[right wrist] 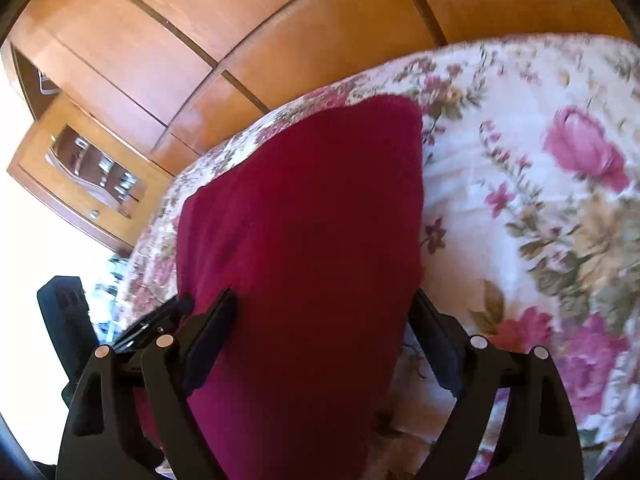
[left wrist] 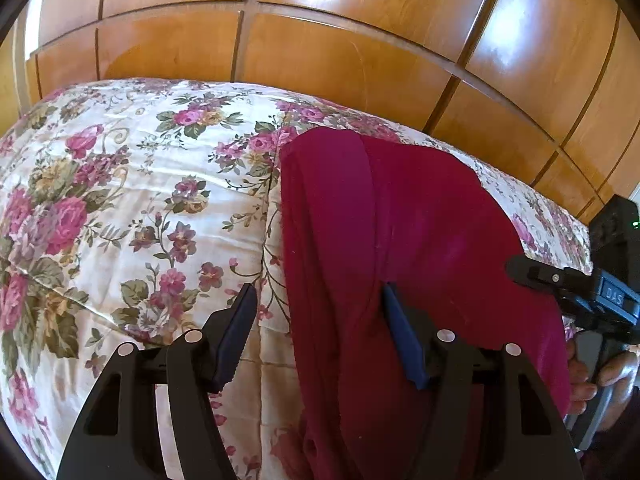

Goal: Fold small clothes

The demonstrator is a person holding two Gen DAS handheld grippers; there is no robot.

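A dark red garment (left wrist: 420, 240) lies folded lengthwise on the floral bedspread (left wrist: 140, 200), running away from me. My left gripper (left wrist: 320, 292) is open over the garment's left edge. Its left finger hangs above the bedspread and its right finger (left wrist: 400, 332) rests against a crease in the red cloth. My right gripper (left wrist: 560, 280) comes in from the right, held by a hand (left wrist: 588, 380). In the right wrist view the right gripper (right wrist: 324, 296) stands wide open astride the garment (right wrist: 312, 220). The cloth lies between its fingers and covers part of the right finger (right wrist: 436, 340).
Glossy wooden wardrobe panels (left wrist: 320, 60) rise right behind the bed. A wooden unit with a mirror (right wrist: 92, 172) stands at the far left of the right wrist view, beside a bright window. Floral bedspread (right wrist: 540, 200) spreads out to the right of the garment.
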